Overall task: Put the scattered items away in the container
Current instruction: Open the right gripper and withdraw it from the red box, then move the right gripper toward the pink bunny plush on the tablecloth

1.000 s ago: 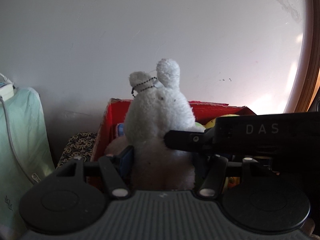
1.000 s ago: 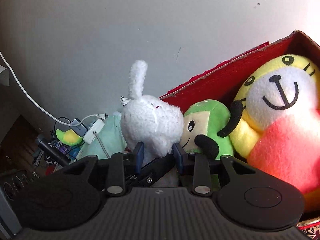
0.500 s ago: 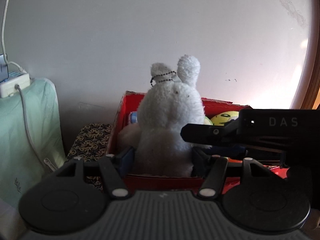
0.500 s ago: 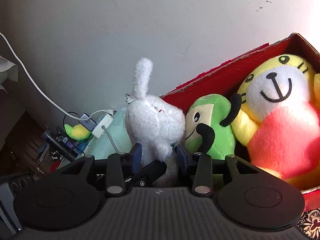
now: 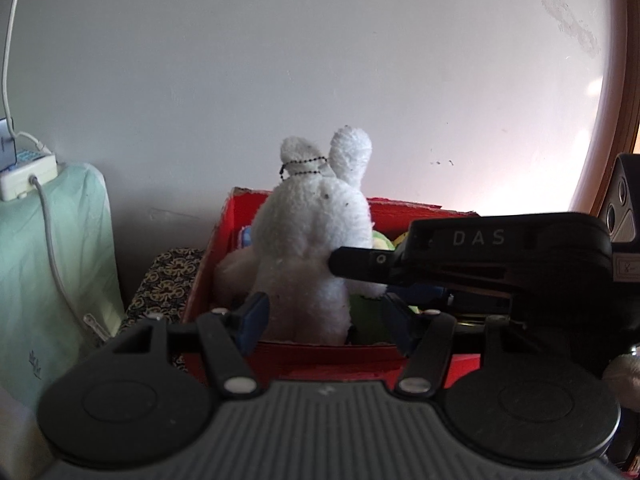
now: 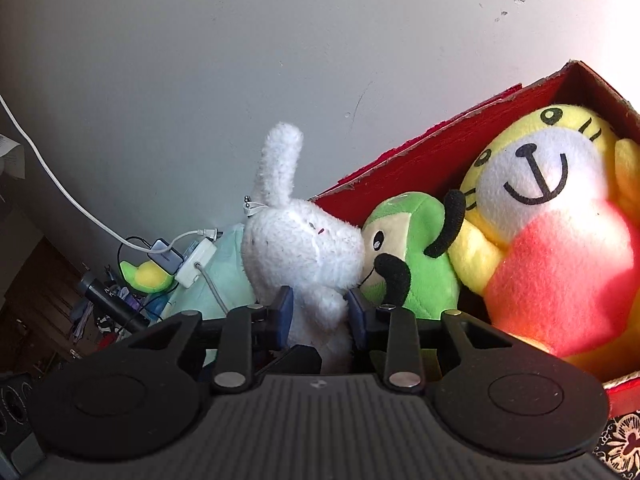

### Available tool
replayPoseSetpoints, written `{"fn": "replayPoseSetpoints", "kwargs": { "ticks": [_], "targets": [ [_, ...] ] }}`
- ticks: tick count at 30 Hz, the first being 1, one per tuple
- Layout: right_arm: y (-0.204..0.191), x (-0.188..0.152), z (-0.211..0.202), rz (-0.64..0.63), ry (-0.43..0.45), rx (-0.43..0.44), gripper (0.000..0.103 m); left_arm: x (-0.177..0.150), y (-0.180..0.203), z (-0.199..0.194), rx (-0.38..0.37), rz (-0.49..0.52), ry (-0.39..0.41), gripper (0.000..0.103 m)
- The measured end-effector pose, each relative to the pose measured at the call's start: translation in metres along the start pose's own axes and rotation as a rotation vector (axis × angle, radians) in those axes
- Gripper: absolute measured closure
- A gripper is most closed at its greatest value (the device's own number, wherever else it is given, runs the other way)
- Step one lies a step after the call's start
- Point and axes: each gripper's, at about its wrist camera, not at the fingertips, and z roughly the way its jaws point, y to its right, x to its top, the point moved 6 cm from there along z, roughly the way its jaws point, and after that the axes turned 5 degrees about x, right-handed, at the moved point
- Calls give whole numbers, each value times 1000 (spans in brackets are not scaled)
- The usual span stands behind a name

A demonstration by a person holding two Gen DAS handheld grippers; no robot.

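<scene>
One fluffy, long-eared white rabbit [image 5: 316,248]

Three plush toys show in the right wrist view: one white rabbit [image 6: 304,248], one green plush [image 6: 416,256] and one yellow-and-pink plush [image 6: 552,224]. There is one red box [image 6: 416,168]. Beyond the box's left edge sit one pale green cloth-covered object [image 5: 44,264], one white power adapter [image 5: 26,174] with one white cable [image 5: 52,264], and one small yellow-green toy [image 6: 146,276].
</scene>
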Motion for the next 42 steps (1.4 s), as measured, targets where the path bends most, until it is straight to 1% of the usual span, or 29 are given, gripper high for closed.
{"fn": "replayPoseSetpoints", "kwargs": {
  "ticks": [4,6,7,10,13,15,16,19,21,26,28,29,31,35,39,42],
  "targets": [
    [-3,-1,-19,-40,31,-10,69,1,-1,-3,23,-9,-11,39],
    [-5,-2,-31,-68,49,-21,69,1,-2,-1,63,-3,-29,37],
    [-4,-2,-38,-79,55,-30,69,1,-2,1,83,1,-37,35],
    [-4,-5,-48,-122,64,-79,69,1,1,0,97,5,-40,33],
    [3,-7,-69,-162,73,-115,69,1,6,0,122,18,-48,32],
    [3,-10,-74,-184,78,-136,69,2,10,-1,149,33,-58,32],
    [4,-13,-78,-197,80,-144,68,2,11,-2,163,35,-66,29],
    [2,-19,-79,-228,83,-172,68,1,11,-3,188,21,-92,24],
    [3,-21,-83,-242,95,-175,69,-1,12,-5,205,16,-105,24],
    [7,-22,-92,-237,115,-201,69,-4,14,-11,232,18,-116,20],
    [7,-23,-97,-234,122,-206,69,-5,15,-14,257,20,-122,17],
    [7,-24,-99,-238,123,-216,68,-5,15,-15,266,22,-125,17],
    [4,-26,-102,-254,125,-227,68,-5,15,-18,280,20,-130,15],
    [-4,-30,-109,-294,131,-250,68,-2,18,-28,279,19,-114,13],
    [-9,-32,-117,-328,141,-286,67,1,25,-38,296,32,-95,4],
    [-8,-34,-122,-325,148,-314,66,0,31,-42,299,42,-96,4]
  ]
}}
